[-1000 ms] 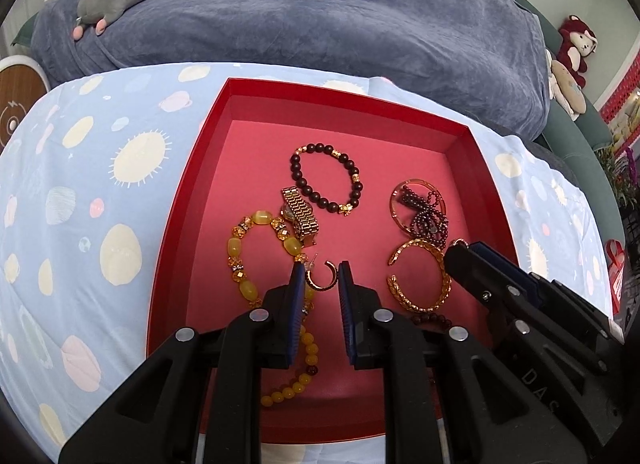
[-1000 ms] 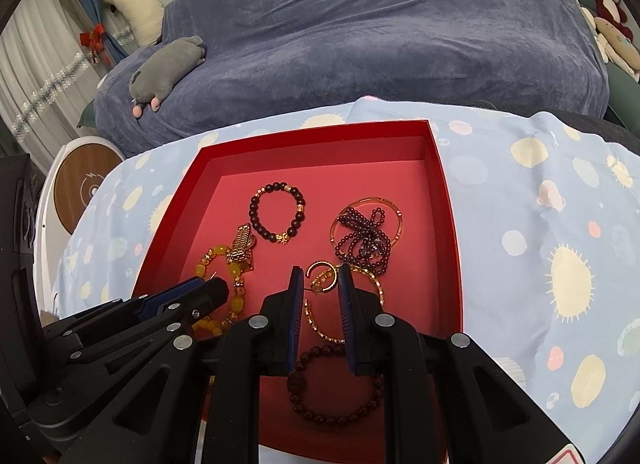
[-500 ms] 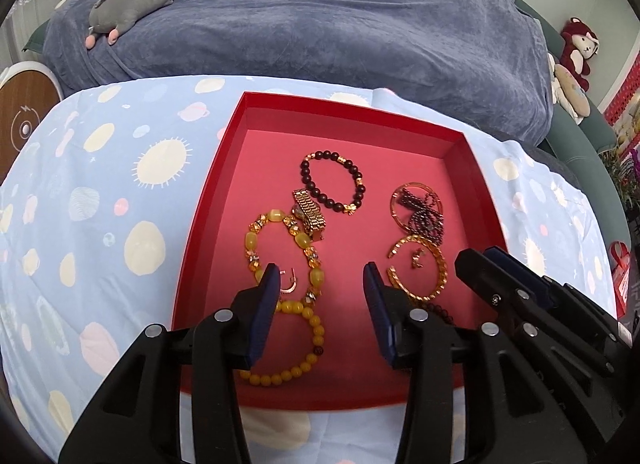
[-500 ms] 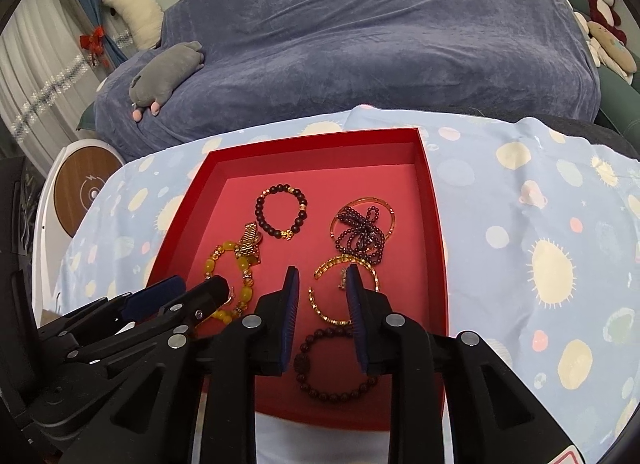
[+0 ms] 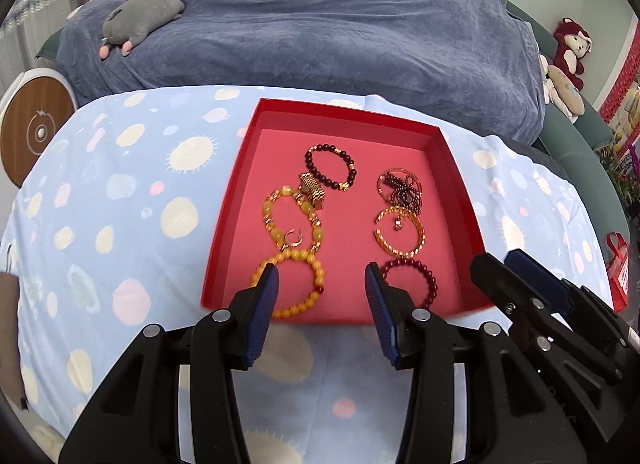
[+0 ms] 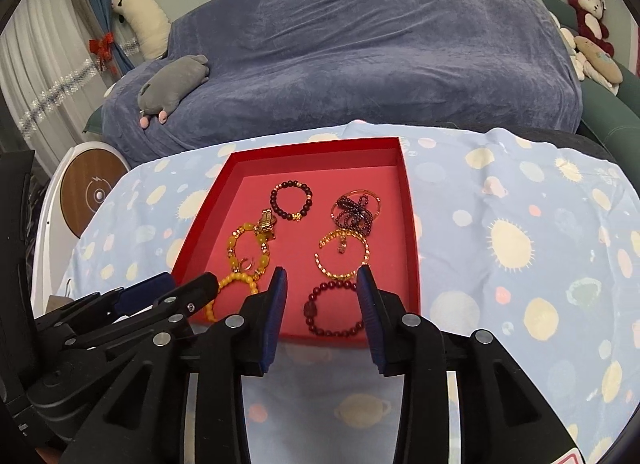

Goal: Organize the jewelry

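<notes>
A red tray (image 5: 228, 216) (image 6: 410, 208) on the spotted blue cloth holds several pieces of jewelry. On its left lie yellow bead bracelets (image 5: 294, 284) (image 6: 244, 248), a small gold hoop earring (image 5: 295, 238) (image 6: 246, 263) and a gold watch band (image 5: 313, 189). On its right lie a dark bead bracelet (image 5: 331, 166), a gold bangle (image 5: 400, 232) (image 6: 342, 254) with a small earring inside, a dark tangled string (image 5: 402, 192) and a maroon bracelet (image 5: 412, 276) (image 6: 332, 310). My left gripper (image 5: 322, 280) is open and empty above the tray's near edge. My right gripper (image 6: 322, 284) is open and empty beside it.
A sofa under a blue-grey cover (image 5: 320, 24) stands behind the table, with a grey plush toy (image 5: 140, 20) on it. A round white and wood device (image 5: 32, 132) sits at the left. Plush toys (image 5: 568, 60) lie at the far right.
Both grippers have opened and pulled back toward the tray's near edge. The gold hoop earring now lies inside the yellow bracelet, and a small earring lies inside the gold bangle.
</notes>
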`<state>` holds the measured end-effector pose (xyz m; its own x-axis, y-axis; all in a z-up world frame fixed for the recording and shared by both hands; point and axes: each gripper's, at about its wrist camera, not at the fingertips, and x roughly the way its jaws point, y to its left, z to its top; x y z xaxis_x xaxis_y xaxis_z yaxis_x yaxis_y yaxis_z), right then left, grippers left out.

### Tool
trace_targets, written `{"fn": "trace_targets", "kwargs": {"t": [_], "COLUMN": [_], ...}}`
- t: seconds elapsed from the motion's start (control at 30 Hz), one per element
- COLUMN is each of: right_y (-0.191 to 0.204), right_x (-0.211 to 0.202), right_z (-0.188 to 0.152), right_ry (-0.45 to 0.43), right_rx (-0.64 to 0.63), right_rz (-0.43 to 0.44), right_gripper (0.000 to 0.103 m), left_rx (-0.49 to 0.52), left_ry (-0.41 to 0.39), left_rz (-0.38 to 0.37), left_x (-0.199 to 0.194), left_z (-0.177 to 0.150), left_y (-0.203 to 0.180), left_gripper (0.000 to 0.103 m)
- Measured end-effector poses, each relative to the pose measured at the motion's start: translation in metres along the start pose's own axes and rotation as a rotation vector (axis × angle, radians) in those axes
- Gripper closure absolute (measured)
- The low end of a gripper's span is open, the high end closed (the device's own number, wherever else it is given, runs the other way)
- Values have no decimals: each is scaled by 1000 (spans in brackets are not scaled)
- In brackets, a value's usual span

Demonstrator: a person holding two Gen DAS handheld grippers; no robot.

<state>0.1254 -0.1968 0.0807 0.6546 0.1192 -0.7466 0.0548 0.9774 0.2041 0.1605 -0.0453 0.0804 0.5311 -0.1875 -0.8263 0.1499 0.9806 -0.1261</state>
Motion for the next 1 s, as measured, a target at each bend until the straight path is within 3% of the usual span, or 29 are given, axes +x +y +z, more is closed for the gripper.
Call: {"fn": "trace_targets", "kwargs": {"t": [0.33, 0.5, 0.83, 1.0], "right_y": [1, 1, 0, -1], "right_x": [-24, -37, -49, -54], "right_z": [-29, -38, -56, -65], "right_ry": [8, -3, -1, 3], "right_rx": [29, 34, 34, 38], "right_rz": [-30, -40, -48, -54], "right_gripper": [66, 59, 58, 58], "left_rx": [-23, -26, -29, -36], "left_ry": [-3, -7, -11, -16], "left_rz": [16, 28, 49, 67], "left_x": [-27, -37, -50, -54], "left_z": [-27, -40, -58, -65], "left_y": [3, 3, -1, 0], "left_gripper": [59, 53, 52, 44]}}
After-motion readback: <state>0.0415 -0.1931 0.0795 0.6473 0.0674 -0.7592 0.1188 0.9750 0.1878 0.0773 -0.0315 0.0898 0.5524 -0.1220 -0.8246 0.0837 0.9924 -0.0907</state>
